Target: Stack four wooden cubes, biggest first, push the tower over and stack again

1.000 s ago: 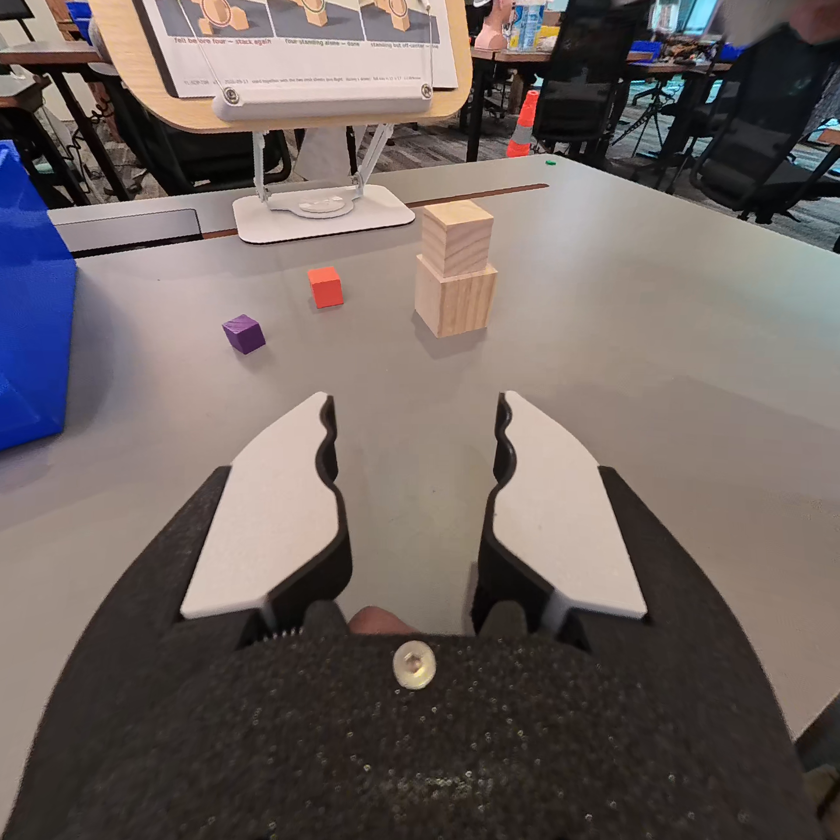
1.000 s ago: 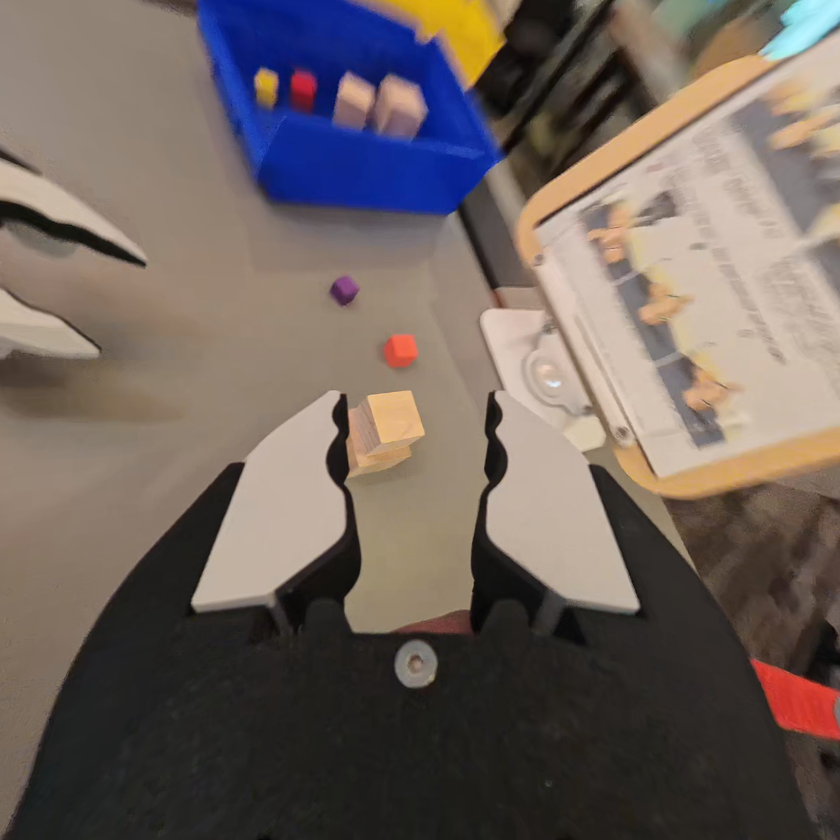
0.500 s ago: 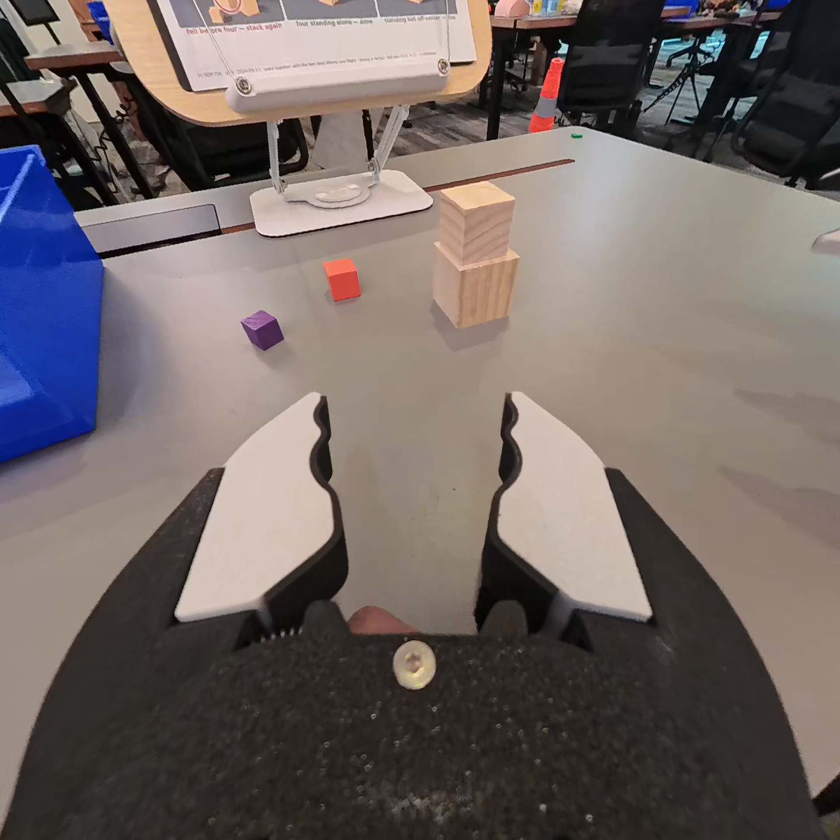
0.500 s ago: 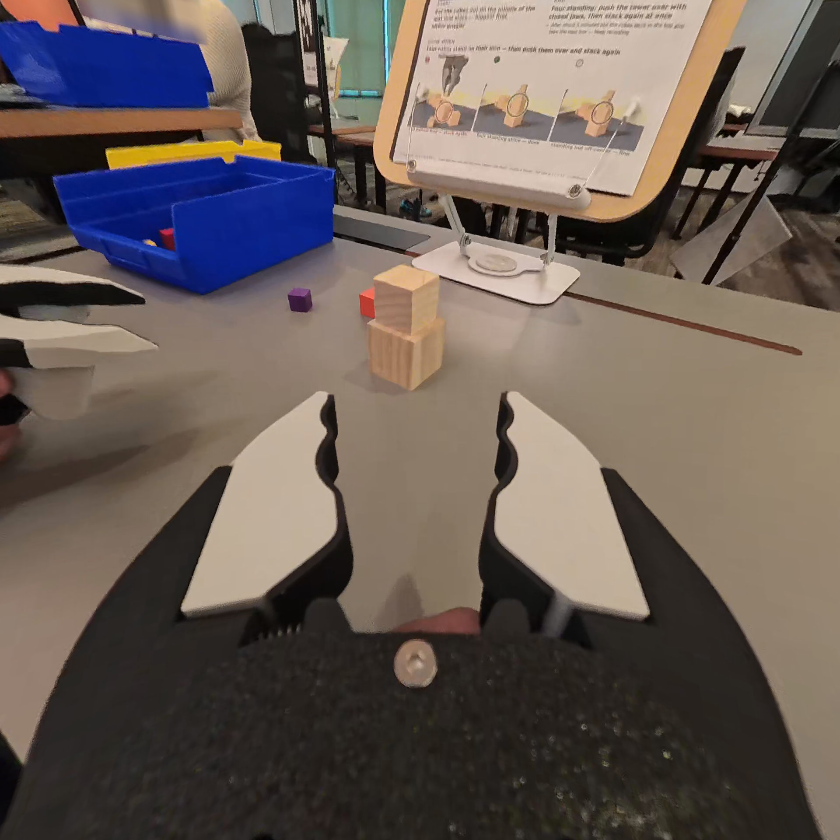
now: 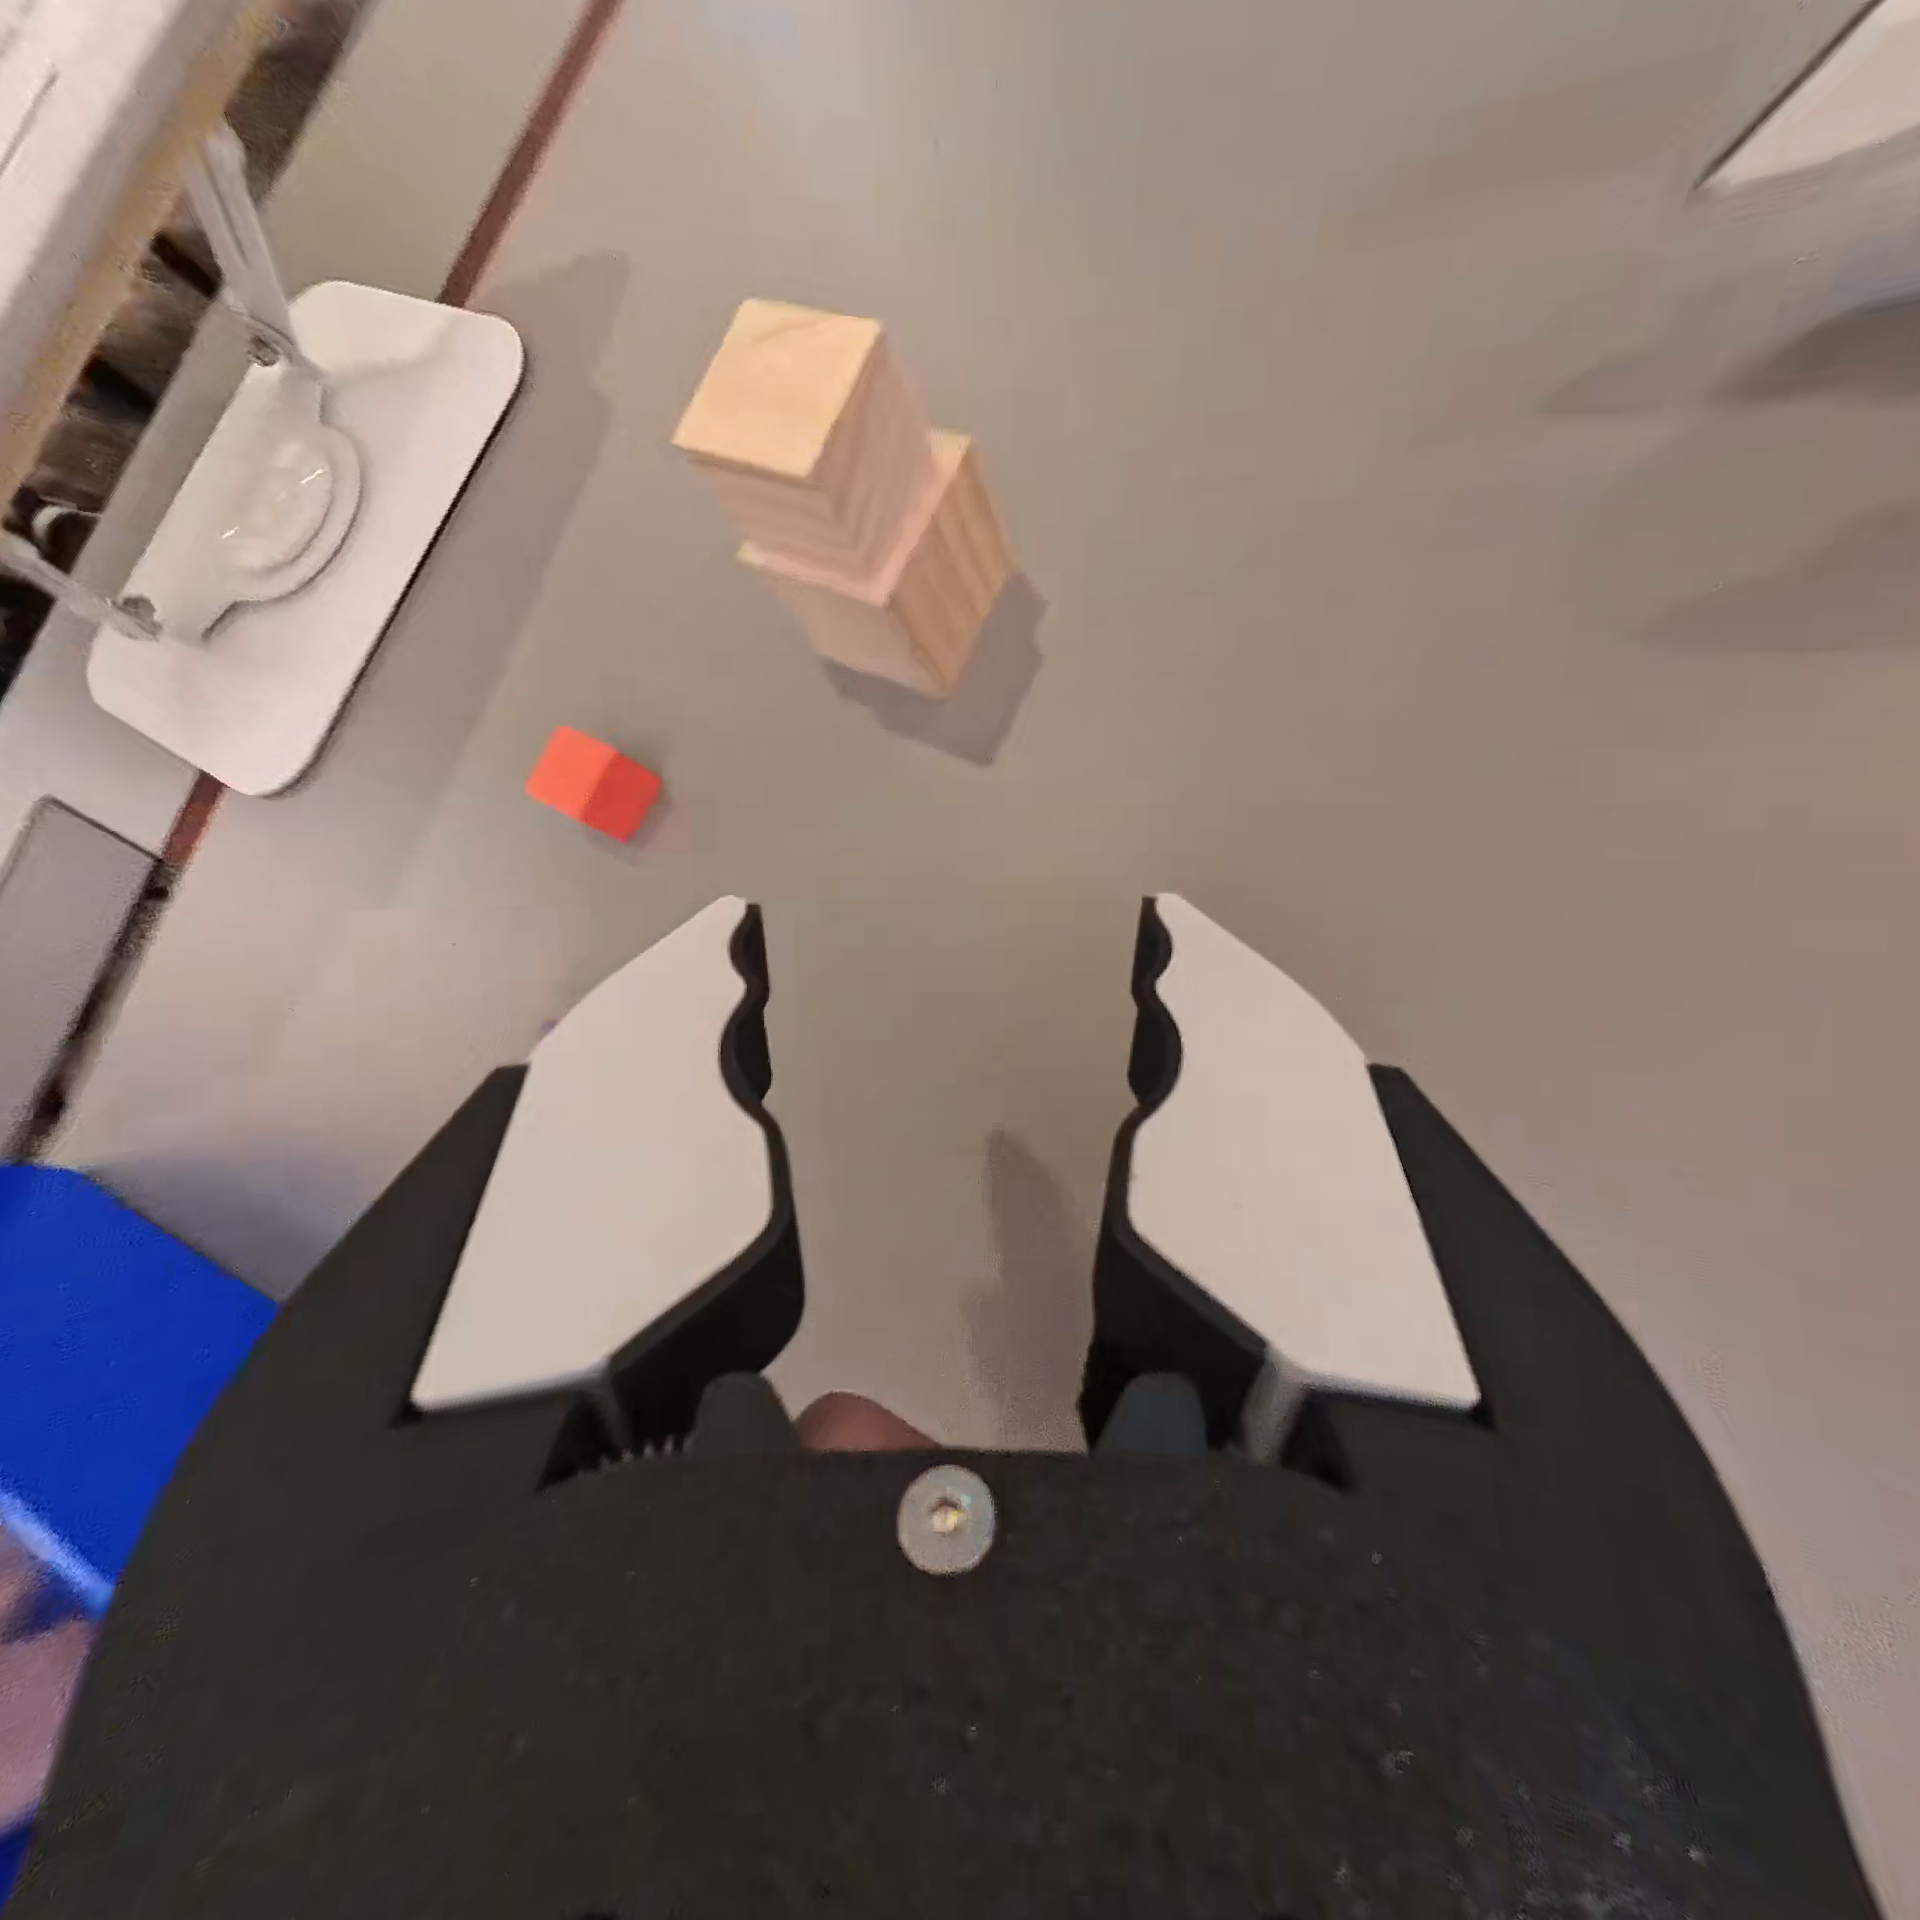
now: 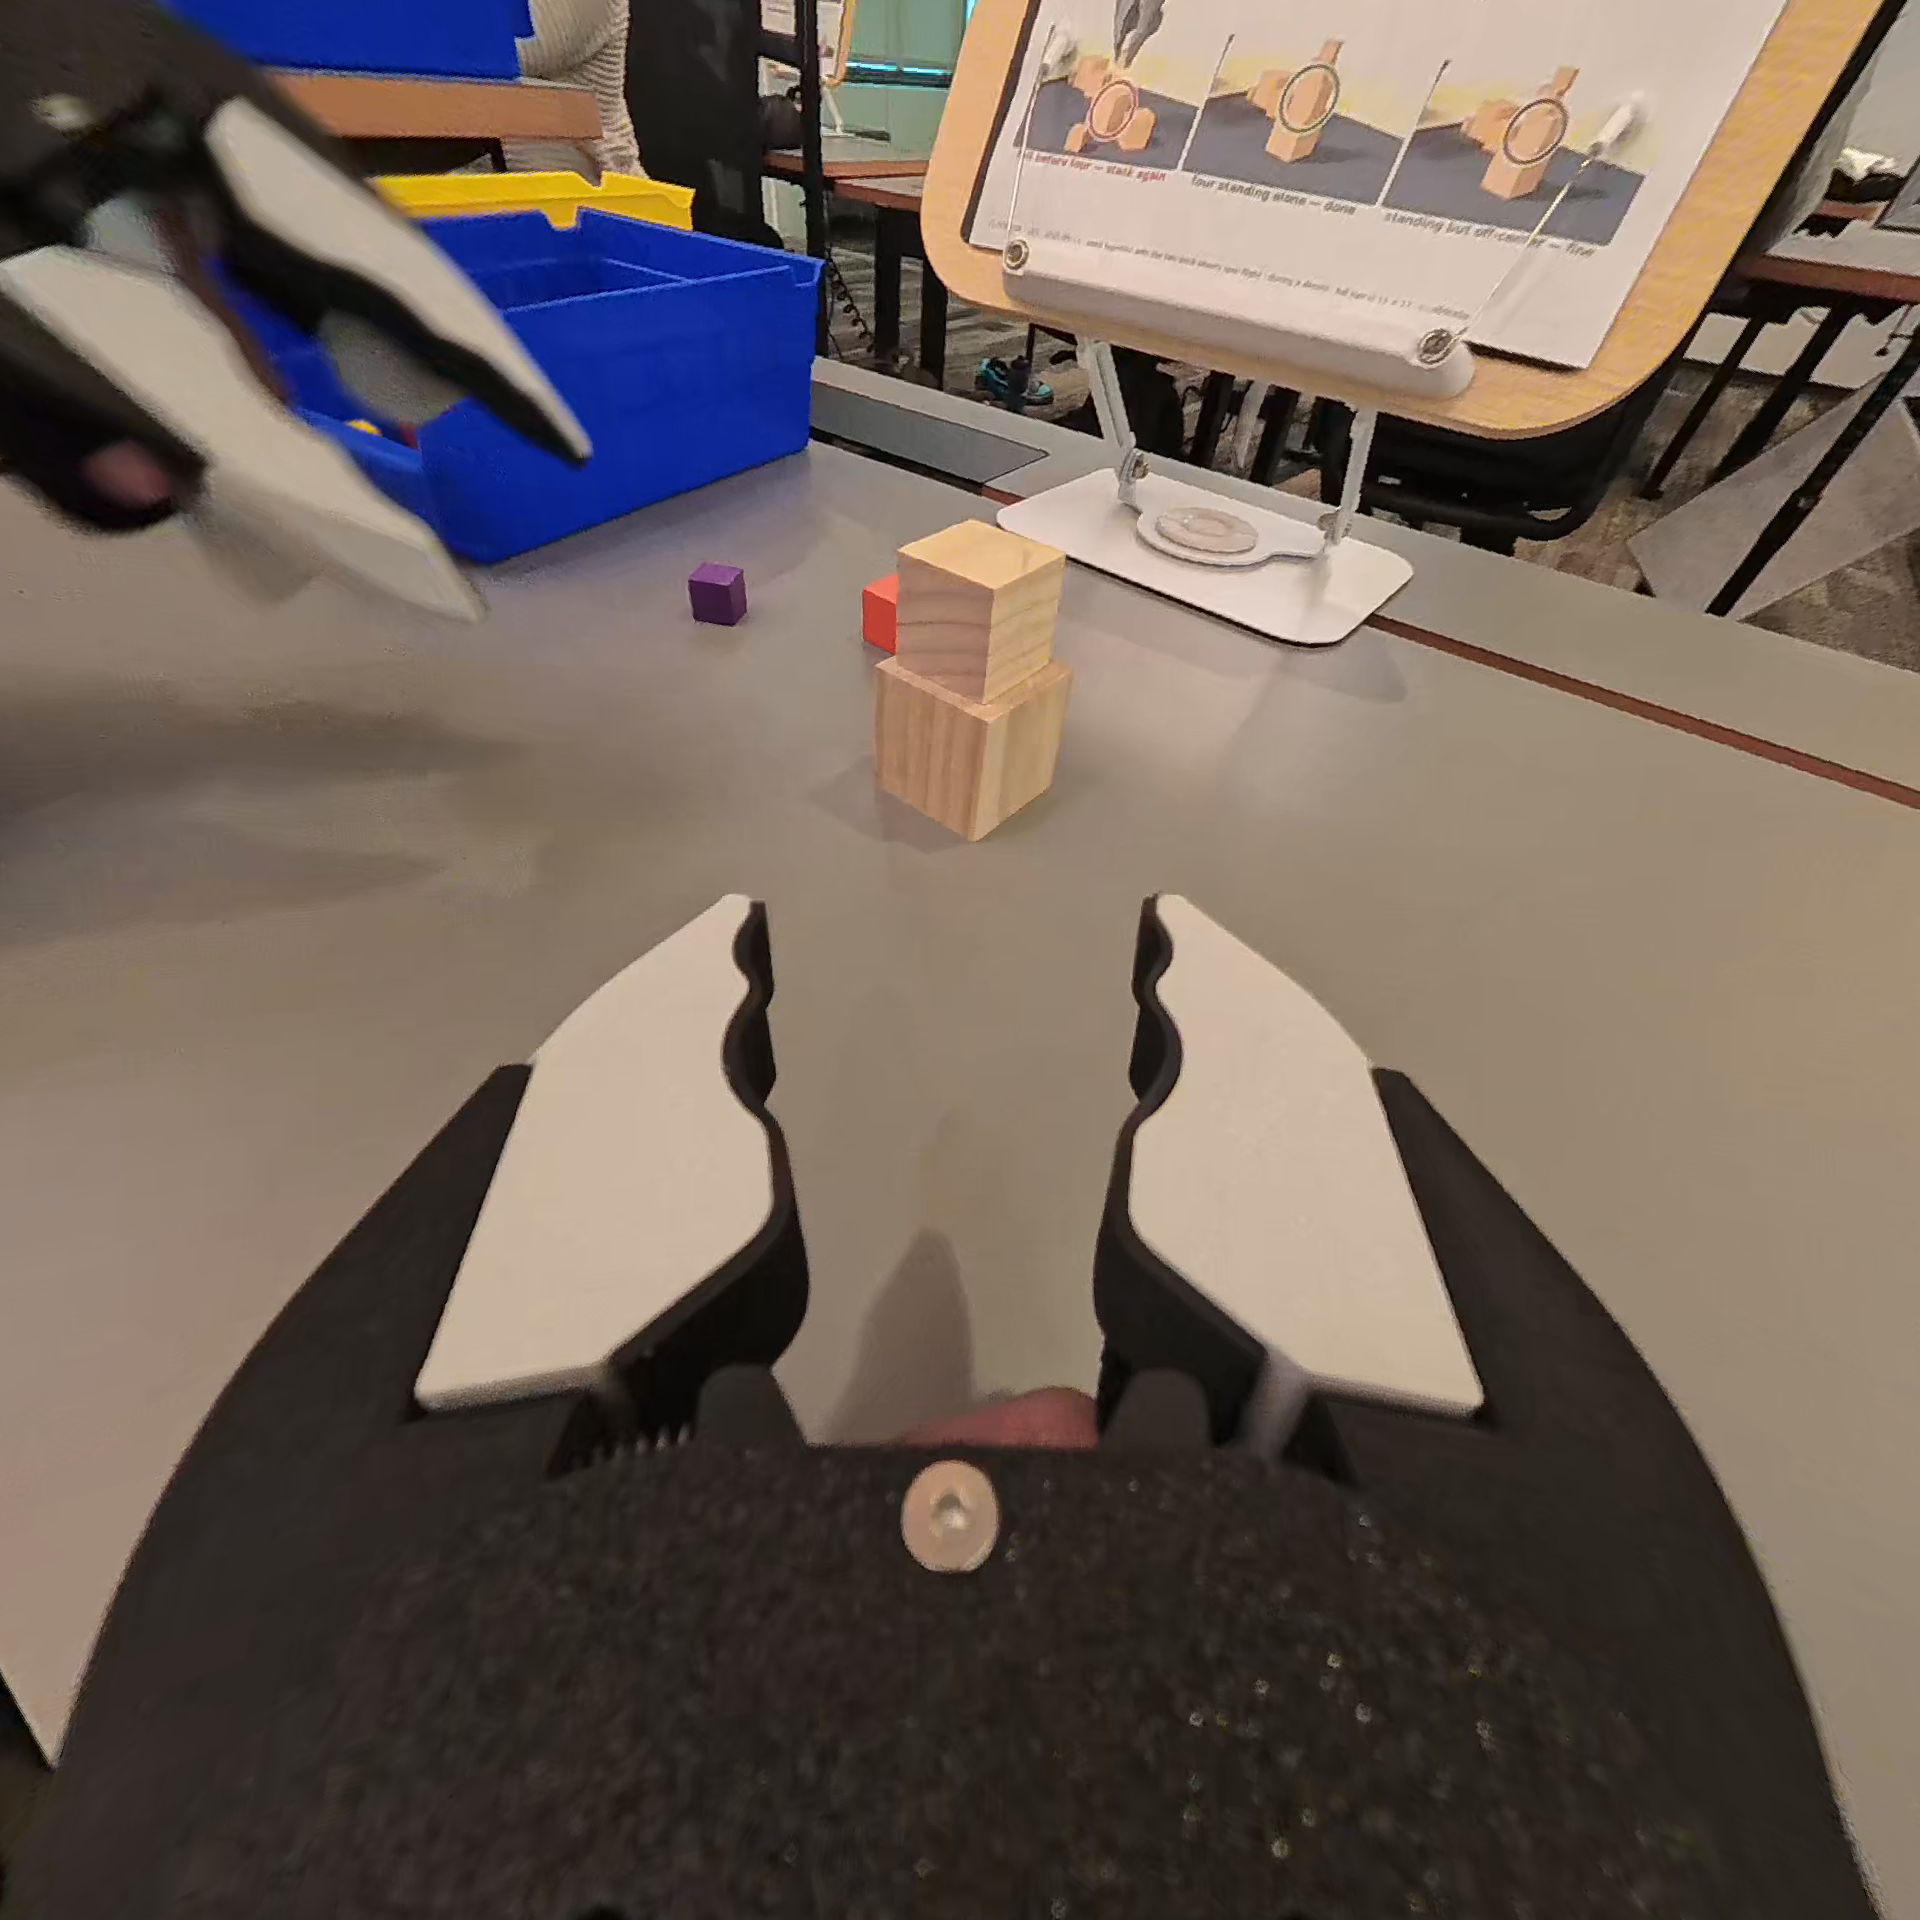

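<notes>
Two plain wooden cubes stand stacked on the grey table (image 6: 1455,935): the bigger cube (image 6: 966,753) (image 5: 914,592) below, the smaller wooden cube (image 6: 977,608) (image 5: 800,405) on top, a little off-centre. An orange-red cube (image 5: 592,781) (image 6: 879,613) lies just left of the stack, half hidden behind it in the right wrist view. A small purple cube (image 6: 717,593) lies farther left. My left gripper (image 5: 945,914) is open and empty, high above the table and looking down. It shows blurred at the upper left of the right wrist view (image 6: 499,530). My right gripper (image 6: 948,914) is open and empty, near the table in front of the stack.
A blue bin (image 6: 644,384) (image 5: 94,1351) with small blocks stands at the left, a yellow bin (image 6: 540,197) behind it. An instruction board on a white stand (image 6: 1216,551) (image 5: 301,530) stands behind the stack. Chairs and desks lie beyond the table.
My left gripper has risen and tilted down over the table, moving toward the cubes. My right gripper has come a little closer to the stack. The cubes have not moved.
</notes>
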Tool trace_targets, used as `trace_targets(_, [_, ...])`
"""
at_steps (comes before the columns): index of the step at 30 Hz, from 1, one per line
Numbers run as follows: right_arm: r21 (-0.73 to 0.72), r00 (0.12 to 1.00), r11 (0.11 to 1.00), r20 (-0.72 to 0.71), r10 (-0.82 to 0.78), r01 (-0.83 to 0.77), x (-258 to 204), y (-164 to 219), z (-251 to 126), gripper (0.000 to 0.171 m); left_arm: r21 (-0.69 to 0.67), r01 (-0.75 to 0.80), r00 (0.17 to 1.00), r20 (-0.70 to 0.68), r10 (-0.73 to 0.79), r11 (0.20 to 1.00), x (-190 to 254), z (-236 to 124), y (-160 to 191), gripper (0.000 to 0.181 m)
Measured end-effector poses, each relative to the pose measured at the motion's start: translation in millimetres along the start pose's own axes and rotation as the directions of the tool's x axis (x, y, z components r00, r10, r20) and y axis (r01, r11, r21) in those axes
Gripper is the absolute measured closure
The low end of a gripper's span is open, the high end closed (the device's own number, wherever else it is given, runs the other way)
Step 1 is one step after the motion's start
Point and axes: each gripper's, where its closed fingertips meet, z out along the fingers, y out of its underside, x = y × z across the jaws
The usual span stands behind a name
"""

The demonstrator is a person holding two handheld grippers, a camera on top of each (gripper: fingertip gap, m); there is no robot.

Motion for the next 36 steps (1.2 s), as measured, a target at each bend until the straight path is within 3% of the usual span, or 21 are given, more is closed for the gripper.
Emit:
trace_targets(3, [-0.009,1.0,1.0,0.021,0.006,-0.006,-1.1,2.7,3.4,0.105,-0.157,-0.164,0.986,-0.059,0.156,0.974,-41.3,25.2,4.2,0.118])
trace_targets(6, [-0.022,0.999,1.0,0.035,0.015,-0.014,-0.6,6.0,5.8,0.104,-0.288,-0.248,0.966,-0.147,0.213,0.925,-72.8,56.0,12.7,0.115])
trace_targets(15, [-0.03,0.996,0.998,0.065,0.055,-0.053,2.6,8.9,4.5,0.107,-0.451,-0.372,0.919,-0.301,0.254,0.811,-111.8,118.3,37.3,0.115])
trace_targets(24, [-0.035,0.993,0.996,0.085,0.081,-0.078,2.5,8.7,5.5,0.108,-0.425,-0.351,0.92,-0.323,0.223,0.834,-119.2,132.4,39.9,0.127])
trace_targets(26, [-0.039,0.993,0.997,0.088,0.075,-0.072,1.1,8.7,6.1,0.108,-0.411,-0.341,0.918,-0.339,0.206,0.846,-117.7,134.3,39.4,0.15])
trace_targets(33, [-0.032,0.995,0.999,0.091,0.047,-0.044,-3.0,1.8,3.0,0.11,-0.417,-0.356,0.921,-0.308,0.239,0.836,-118.7,129.1,36.6,0.152])
trace_targets(36, [-0.028,0.995,0.999,0.086,0.047,-0.045,-0.8,1.1,1.3,0.111,-0.351,-0.315,0.942,-0.23,0.244,0.882,-118.1,110.2,17.3,0.152])
